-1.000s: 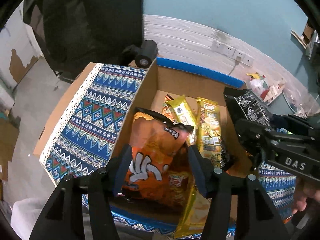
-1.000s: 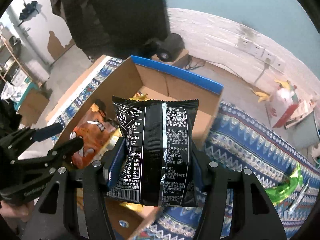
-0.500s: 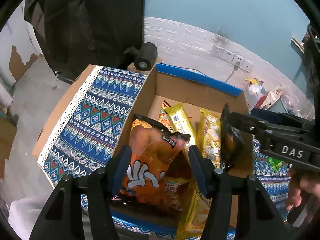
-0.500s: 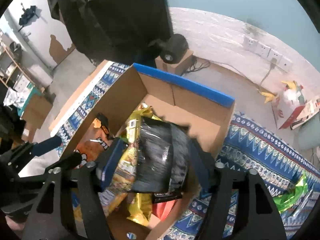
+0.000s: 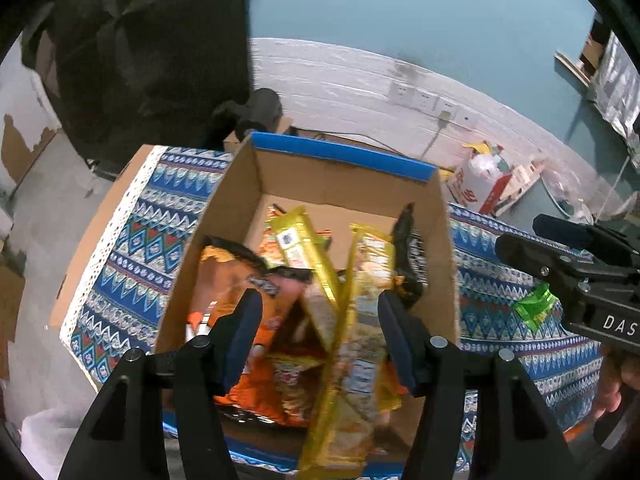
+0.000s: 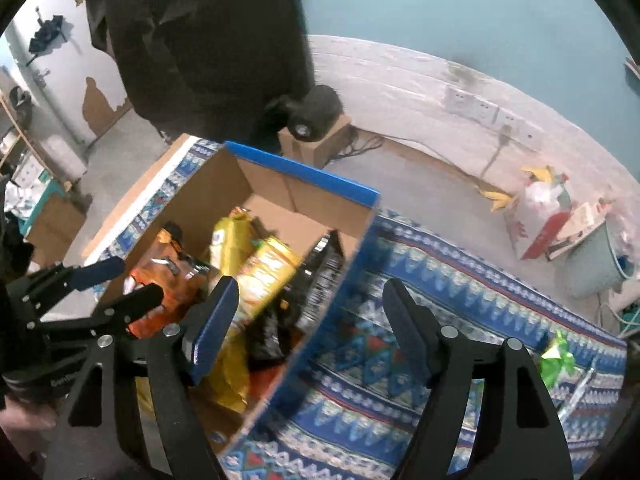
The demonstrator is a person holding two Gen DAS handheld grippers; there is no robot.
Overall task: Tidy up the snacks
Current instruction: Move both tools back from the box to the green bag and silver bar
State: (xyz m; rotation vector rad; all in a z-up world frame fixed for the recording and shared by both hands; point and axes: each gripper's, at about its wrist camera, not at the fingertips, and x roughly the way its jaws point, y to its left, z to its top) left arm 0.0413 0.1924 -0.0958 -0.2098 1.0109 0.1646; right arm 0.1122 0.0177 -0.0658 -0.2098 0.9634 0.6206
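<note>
An open cardboard box [image 5: 336, 184] with a blue rim stands on a patterned cloth and holds several snack bags upright. An orange bag [image 5: 228, 280] leans at its left, yellow bags [image 5: 300, 244] in the middle, and a black bag [image 5: 408, 248] stands against the right wall. The black bag also shows in the right wrist view [image 6: 324, 276]. My left gripper [image 5: 320, 332] is open and empty above the box's near end. My right gripper [image 6: 312, 320] is open and empty over the box's right wall. A green packet [image 6: 554, 360] lies on the cloth at the right.
The patterned blue cloth [image 6: 440, 280] covers the table around the box. A small brown box with a black round device [image 6: 316, 116] stands behind the table. A white and red bag [image 6: 540, 216] and wall sockets [image 6: 472, 106] lie beyond on the floor and wall.
My right gripper carried the black bag into the box, let it go against the right wall, and drew back to the right. My left gripper let go of the orange bag.
</note>
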